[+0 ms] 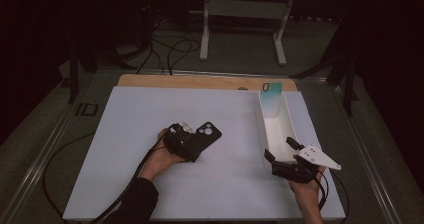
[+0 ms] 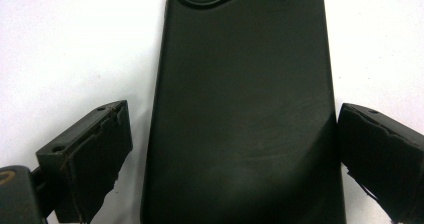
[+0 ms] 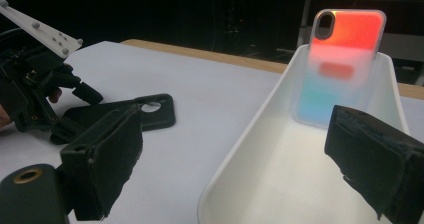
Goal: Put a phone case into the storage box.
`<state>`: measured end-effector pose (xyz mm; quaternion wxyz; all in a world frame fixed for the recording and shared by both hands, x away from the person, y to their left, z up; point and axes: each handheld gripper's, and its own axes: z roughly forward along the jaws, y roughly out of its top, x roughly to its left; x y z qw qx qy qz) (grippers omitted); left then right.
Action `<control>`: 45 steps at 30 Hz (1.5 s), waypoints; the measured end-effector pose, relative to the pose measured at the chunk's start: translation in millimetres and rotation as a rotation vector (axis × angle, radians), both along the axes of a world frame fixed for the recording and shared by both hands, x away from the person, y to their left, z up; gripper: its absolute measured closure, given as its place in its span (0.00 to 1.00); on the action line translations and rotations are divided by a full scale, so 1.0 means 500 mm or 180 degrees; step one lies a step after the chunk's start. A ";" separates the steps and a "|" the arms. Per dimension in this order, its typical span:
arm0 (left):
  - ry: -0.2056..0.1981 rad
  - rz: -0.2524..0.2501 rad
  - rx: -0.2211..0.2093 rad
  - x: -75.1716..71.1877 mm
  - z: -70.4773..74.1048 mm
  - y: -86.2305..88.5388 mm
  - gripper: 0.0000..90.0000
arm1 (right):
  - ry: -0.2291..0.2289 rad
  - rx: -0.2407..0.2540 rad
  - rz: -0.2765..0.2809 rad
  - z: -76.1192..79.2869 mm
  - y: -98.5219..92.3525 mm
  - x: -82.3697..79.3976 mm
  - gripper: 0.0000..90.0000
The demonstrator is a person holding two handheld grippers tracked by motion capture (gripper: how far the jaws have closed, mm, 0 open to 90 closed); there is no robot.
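Note:
A black phone case (image 1: 206, 133) lies flat on the white table top, camera cutout at its far end. My left gripper (image 1: 191, 143) is at its near end and stands open. In the left gripper view the black case (image 2: 240, 109) lies between the two jaws: a narrow gap shows on the left, and the right jaw is at the case's edge. A translucent case (image 3: 345, 59), orange fading to teal, leans upright against the far end of a long white tray (image 1: 289, 121). My right gripper (image 1: 281, 151) is open at the tray's near end, with its jaws either side of the tray's near-left wall (image 3: 225, 179).
The white table top (image 1: 150, 184) has a wooden strip (image 1: 200, 81) along its far edge. Cables (image 1: 170, 49) and a metal stand (image 1: 245, 9) are on the floor behind. In the right gripper view, the left gripper (image 3: 30, 94) and the black case (image 3: 150, 111) show to the left of the tray.

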<state>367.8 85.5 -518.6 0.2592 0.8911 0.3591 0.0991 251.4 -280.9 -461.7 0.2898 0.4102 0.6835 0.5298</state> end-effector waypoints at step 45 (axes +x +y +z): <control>-0.0127 0.0109 -0.0176 -0.017 0.052 0.004 0.18 | 0.0145 0.0035 0.0036 0.004 0.000 0.009 0.09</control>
